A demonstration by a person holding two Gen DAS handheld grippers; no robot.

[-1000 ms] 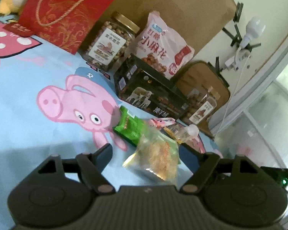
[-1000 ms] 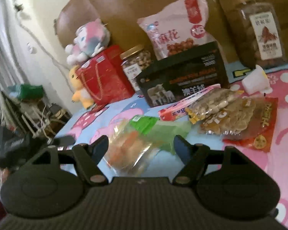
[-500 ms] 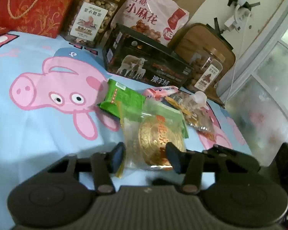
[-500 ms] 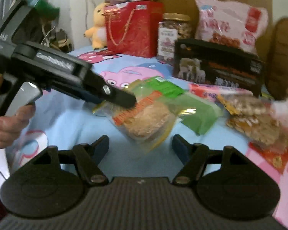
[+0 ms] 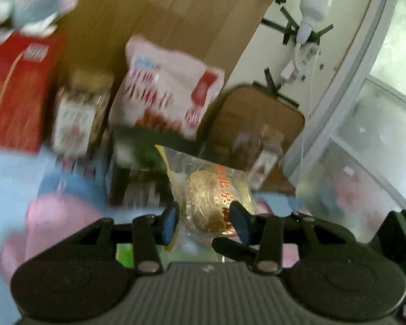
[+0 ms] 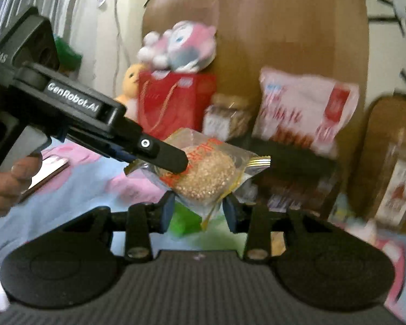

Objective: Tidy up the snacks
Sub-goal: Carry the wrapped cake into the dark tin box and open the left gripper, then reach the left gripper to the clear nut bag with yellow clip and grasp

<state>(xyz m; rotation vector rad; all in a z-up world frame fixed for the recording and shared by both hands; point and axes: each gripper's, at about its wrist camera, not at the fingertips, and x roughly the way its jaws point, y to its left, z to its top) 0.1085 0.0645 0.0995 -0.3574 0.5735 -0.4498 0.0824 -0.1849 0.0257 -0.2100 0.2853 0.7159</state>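
A clear plastic packet (image 5: pixel 208 189) with yellow sealed edges and red lettering holds one round, golden-brown sesame cake. It hangs tilted in the air above the blue cartoon-print cloth (image 6: pixel 75 187), in front of the blurred row of larger snack packages.

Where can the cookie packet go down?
The cookie packet fits on the bare blue sheet in front of the red bag, left of the green packet. Crowded: the back row of jar, pink bag and black box.
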